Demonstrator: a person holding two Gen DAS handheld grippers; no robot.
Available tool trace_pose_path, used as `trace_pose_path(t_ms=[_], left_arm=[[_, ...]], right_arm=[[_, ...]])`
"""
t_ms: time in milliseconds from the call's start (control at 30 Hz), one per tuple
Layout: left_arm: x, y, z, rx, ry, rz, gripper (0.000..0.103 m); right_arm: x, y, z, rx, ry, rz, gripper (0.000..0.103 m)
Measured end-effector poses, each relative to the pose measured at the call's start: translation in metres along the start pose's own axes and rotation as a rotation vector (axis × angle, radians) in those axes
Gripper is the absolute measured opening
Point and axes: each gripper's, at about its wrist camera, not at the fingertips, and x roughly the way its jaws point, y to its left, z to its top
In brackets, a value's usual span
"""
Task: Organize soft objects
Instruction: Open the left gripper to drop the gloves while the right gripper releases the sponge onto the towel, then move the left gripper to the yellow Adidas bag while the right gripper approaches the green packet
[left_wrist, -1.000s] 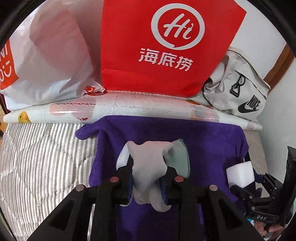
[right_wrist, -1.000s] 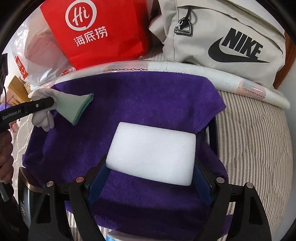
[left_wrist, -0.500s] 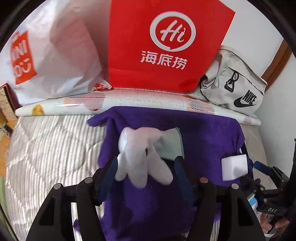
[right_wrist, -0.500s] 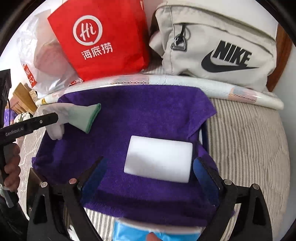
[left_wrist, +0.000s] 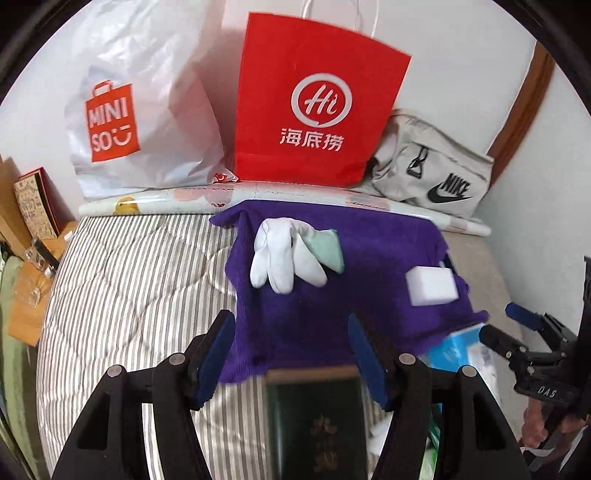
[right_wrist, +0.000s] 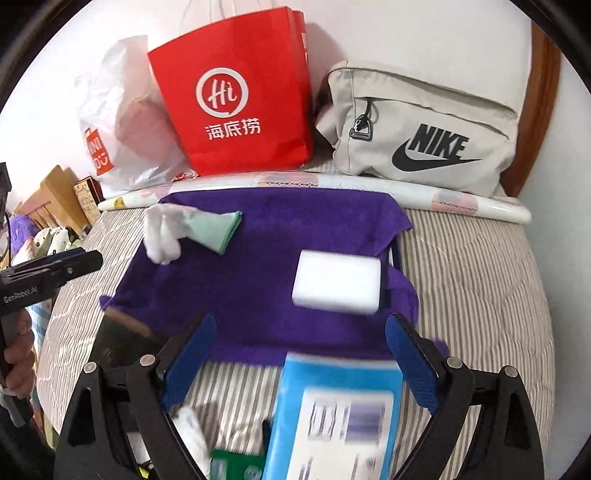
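Striped quilted bedding (left_wrist: 140, 280) carries a purple terry towel (left_wrist: 332, 314), spread flat before a red paper carrier bag (left_wrist: 314, 103), a white plastic shopping bag (left_wrist: 144, 122) and a beige fabric pouch (right_wrist: 424, 129) against the wall. White fabric gloves with green cuffs (left_wrist: 291, 254) lie on the towel's far left part. A white foam block (right_wrist: 338, 282) lies apart from them on its right side. Left tool (left_wrist: 291, 354): jaws apart, nothing between them. Right tool (right_wrist: 301, 354): jaws wide apart, likewise empty, above a blurred blue packet (right_wrist: 340, 417).
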Motion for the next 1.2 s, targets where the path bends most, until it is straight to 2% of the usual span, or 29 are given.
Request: trace_pose_path(t_ms=[100, 200, 400, 633, 900, 1067, 1200], left_arm=[[-0.011, 0.002, -0.014, -0.010, -0.009, -0.022, 0.061], [-0.019, 0.000, -0.034, 0.026, -0.003, -0.017, 0.061], [-0.030, 0.006, -0.060, 0.057, -0.004, -0.022, 0.061], [-0.035, 0.014, -0.073, 0.084, -0.002, -0.055, 0.061], [-0.035, 0.006, -0.082, 0.134, 0.010, -0.084, 0.061], [-0.042, -0.001, -0.094, 0.160, -0.010, -0.082, 0.061], [-0.046, 0.000, -0.108, 0.152, -0.019, -0.085, 0.061]], right_arm=[[-0.025, 0.009, -0.017, 0.003, -0.030, -0.019, 0.093], [-0.043, 0.017, -0.032, 0.009, -0.057, -0.043, 0.093], [-0.056, 0.032, -0.054, 0.033, -0.031, -0.052, 0.093], [-0.063, 0.049, -0.067, 0.006, -0.032, -0.100, 0.093], [-0.068, 0.057, -0.077, 0.008, -0.041, -0.090, 0.093], [-0.082, 0.048, -0.090, 0.061, -0.063, -0.007, 0.093], [-0.091, 0.040, -0.102, 0.080, -0.084, -0.011, 0.093]])
